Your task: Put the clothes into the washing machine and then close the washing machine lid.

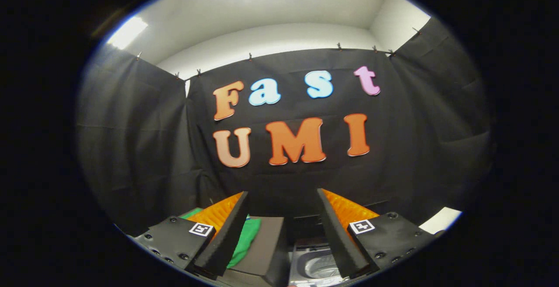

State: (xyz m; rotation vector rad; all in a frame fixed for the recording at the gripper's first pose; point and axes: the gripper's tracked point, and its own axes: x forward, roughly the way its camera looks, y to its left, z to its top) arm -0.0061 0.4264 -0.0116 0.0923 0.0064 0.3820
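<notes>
My gripper (283, 199) is held high and level, facing the booth's back wall, with its fingers wide apart and nothing between them. Far below, a green garment (244, 239) lies on a dark flat surface (266, 245), partly hidden behind the left finger (227, 234). To the right of that surface, between the fingers and well under them, I see the washing machine (316, 265) with its round drum opening showing, so its lid stands open.
Black cloth walls close the booth on the left, back and right. A pale patch of floor or surface (441, 219) shows beyond the right finger. A white ceiling with bright lights is overhead.
</notes>
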